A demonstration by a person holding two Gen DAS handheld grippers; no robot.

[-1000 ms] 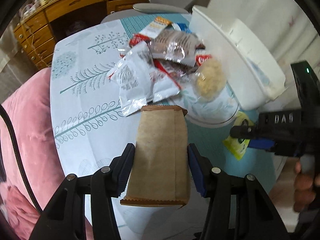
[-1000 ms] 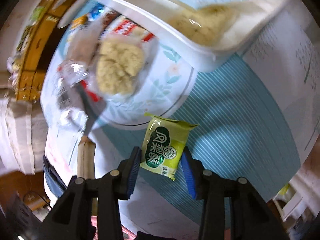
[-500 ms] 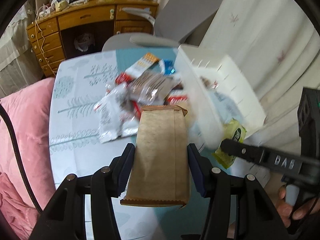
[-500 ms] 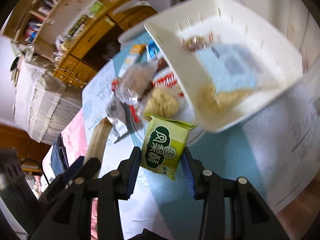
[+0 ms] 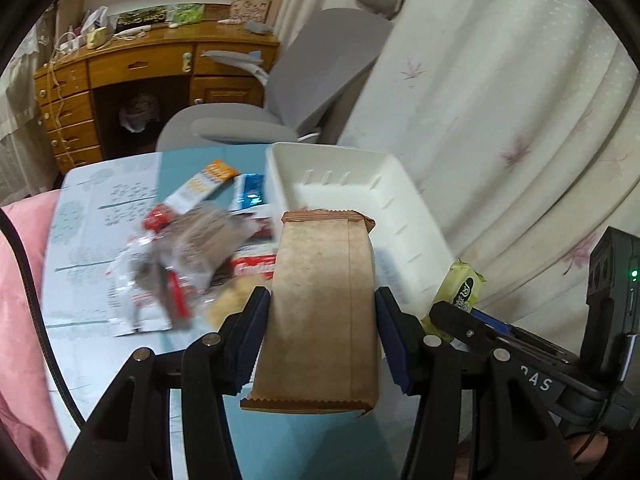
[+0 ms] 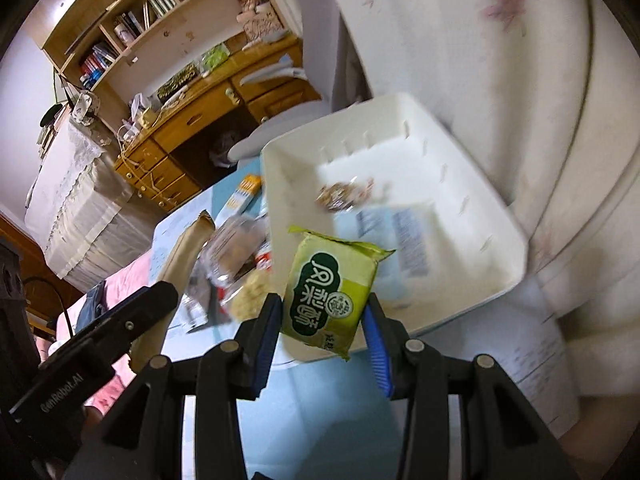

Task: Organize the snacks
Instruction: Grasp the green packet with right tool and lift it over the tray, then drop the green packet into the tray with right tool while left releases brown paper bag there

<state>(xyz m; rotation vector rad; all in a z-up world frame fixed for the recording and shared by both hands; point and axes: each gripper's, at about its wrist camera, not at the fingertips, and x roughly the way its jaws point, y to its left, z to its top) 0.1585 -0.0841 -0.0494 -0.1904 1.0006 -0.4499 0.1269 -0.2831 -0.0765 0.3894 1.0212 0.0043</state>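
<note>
My left gripper (image 5: 322, 332) is shut on a brown paper snack packet (image 5: 320, 312), held above the table near the white bin (image 5: 404, 220). My right gripper (image 6: 324, 320) is shut on a green snack packet (image 6: 330, 290), held at the near rim of the white bin (image 6: 496, 280). The green packet also shows in the left wrist view (image 5: 460, 292). The brown packet shows at the left of the right wrist view (image 6: 180, 252). A pile of loose snack packets (image 5: 180, 264) lies on the table left of the bin. The bin holds a few packets (image 6: 344, 196).
The table has a pale patterned cloth (image 5: 80, 240). A grey chair (image 5: 288, 96) and a wooden desk (image 5: 120, 80) stand behind it. A white curtain (image 5: 500, 100) hangs at the right. A pink cushion (image 5: 16, 320) lies at the left.
Both grippers have lifted their packets off the table and tilted up. The views now look across the table at the bin's open top instead of down on it.
</note>
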